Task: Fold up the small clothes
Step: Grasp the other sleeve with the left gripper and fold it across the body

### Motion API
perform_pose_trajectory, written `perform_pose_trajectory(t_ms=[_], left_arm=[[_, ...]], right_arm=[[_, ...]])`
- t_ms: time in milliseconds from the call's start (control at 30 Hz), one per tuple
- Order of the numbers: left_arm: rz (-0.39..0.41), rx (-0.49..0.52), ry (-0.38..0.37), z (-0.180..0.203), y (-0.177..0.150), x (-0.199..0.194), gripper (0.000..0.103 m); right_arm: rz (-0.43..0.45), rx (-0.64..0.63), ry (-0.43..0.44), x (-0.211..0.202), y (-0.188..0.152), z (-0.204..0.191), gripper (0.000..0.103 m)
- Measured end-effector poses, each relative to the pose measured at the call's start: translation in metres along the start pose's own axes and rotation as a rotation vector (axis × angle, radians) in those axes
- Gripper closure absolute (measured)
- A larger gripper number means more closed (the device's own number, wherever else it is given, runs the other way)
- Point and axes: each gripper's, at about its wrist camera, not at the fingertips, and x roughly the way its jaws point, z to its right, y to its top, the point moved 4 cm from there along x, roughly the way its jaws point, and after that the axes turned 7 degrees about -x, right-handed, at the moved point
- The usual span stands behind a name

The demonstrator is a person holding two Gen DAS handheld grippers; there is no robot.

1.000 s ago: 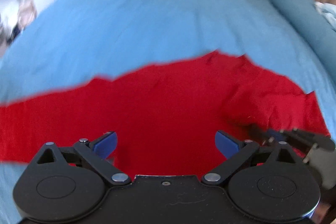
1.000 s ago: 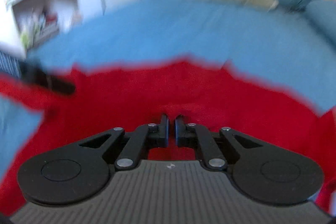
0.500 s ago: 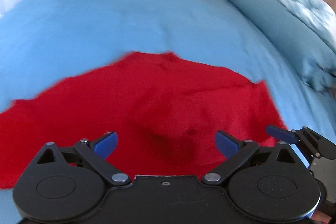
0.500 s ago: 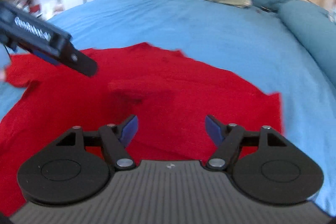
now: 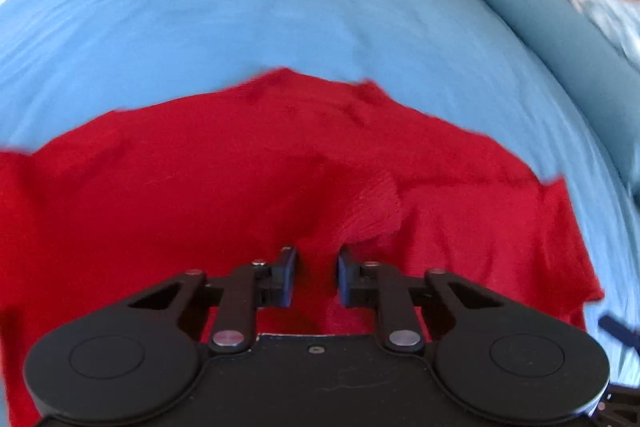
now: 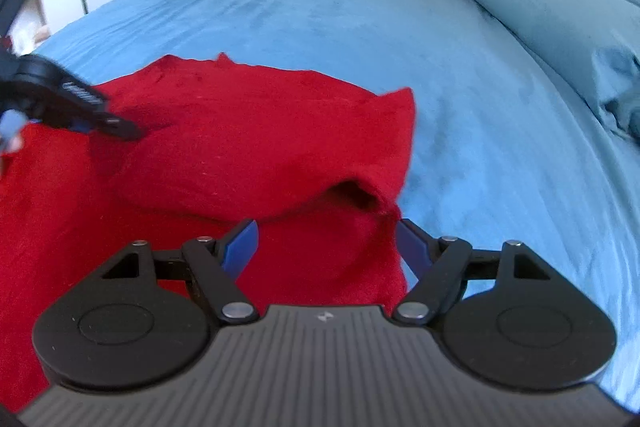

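Red knit garment (image 6: pixel 248 147): soft, limp, light by the look of it; it should drape and bunch, not hold a crease. Fuzzy surface likely grips the pads well. Best holds are edges and corners, pinching through both layers; the ribbed cuff-like end (image 5: pixel 376 211) or the raised fold (image 6: pixel 352 195) at its right edge offer purchase.

Left gripper (image 5: pixel 316 281): jaws closing, narrow gap, red cloth between them; whether the pads already press it, cannot tell. Right gripper (image 6: pixel 326 247): jaws wide, nothing held, poised over the garment's right edge.

Garment lies spread on the blue bedsheet (image 6: pixel 460 75), partly folded and rumpled. Colour is a solid bright red; the weave is blurred.
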Motion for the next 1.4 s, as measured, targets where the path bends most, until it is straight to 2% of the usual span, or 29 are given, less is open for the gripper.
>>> perform_pose_trajectory(t_ms=[167, 267, 333, 400, 533, 567, 633, 733, 900, 1000, 1067, 1167, 1200, 1233, 1333, 1367, 1400], left_arm=[[0.017, -0.239, -0.013, -0.057, -0.022, -0.016, 0.077], [0.009, -0.295, -0.103, -0.067, -0.036, -0.019, 0.057], [0.022, -0.308, -0.147, -0.067, -0.040, -0.021, 0.037], [0.034, -0.324, -0.167, -0.064, -0.038, -0.027, 0.029], [0.050, -0.365, -0.161, -0.059, -0.031, -0.021, 0.028], [0.055, -0.387, -0.159, -0.061, -0.031, -0.024, 0.028], [0.061, -0.422, -0.113, -0.068, -0.035, -0.031, 0.037], [0.074, -0.465, -0.051, -0.080, -0.045, -0.043, 0.039], [0.076, -0.479, -0.078, -0.083, -0.048, -0.045, 0.039], [0.074, -0.491, -0.136, -0.074, -0.037, -0.038, 0.039], [0.070, -0.505, -0.112, -0.071, -0.028, -0.031, 0.039], [0.063, -0.545, -0.059, -0.073, -0.020, -0.022, 0.046], [0.061, -0.554, -0.040, -0.075, -0.019, -0.023, 0.052], [0.058, -0.547, -0.010, -0.076, -0.019, -0.026, 0.059], [0.068, -0.499, 0.072, -0.077, -0.025, -0.035, 0.069], [0.072, -0.486, 0.089, -0.078, -0.027, -0.038, 0.074], [0.072, -0.476, 0.109, -0.079, -0.029, -0.038, 0.087]], right_arm=[[-0.017, 0.041, -0.009, -0.002, -0.002, 0.004, 0.011], [-0.030, 0.052, -0.017, 0.006, 0.001, 0.002, 0.011], [-0.044, 0.064, -0.020, 0.010, -0.001, 0.004, 0.011], [-0.059, 0.071, -0.026, 0.015, -0.003, 0.005, 0.011], [-0.077, 0.083, -0.036, 0.020, -0.006, 0.007, 0.011], [-0.079, 0.087, -0.037, 0.020, -0.007, 0.008, 0.011], [-0.081, 0.094, -0.041, 0.020, -0.008, 0.009, 0.011], [-0.084, 0.105, -0.042, 0.020, -0.010, 0.009, 0.011], [-0.084, 0.116, -0.037, 0.020, -0.010, 0.009, 0.011], [-0.080, 0.108, -0.039, 0.021, -0.010, 0.009, 0.011], [-0.079, 0.105, -0.038, 0.022, -0.010, 0.010, 0.011], [-0.079, 0.104, -0.039, 0.022, -0.010, 0.010, 0.011], [-0.079, 0.103, -0.040, 0.022, -0.010, 0.010, 0.011], [-0.078, 0.103, -0.041, 0.022, -0.010, 0.010, 0.011], [-0.072, 0.105, -0.046, 0.022, -0.012, 0.010, 0.011], [-0.070, 0.105, -0.052, 0.023, -0.012, 0.011, 0.011], [-0.068, 0.105, -0.061, 0.023, -0.012, 0.011, 0.011]])
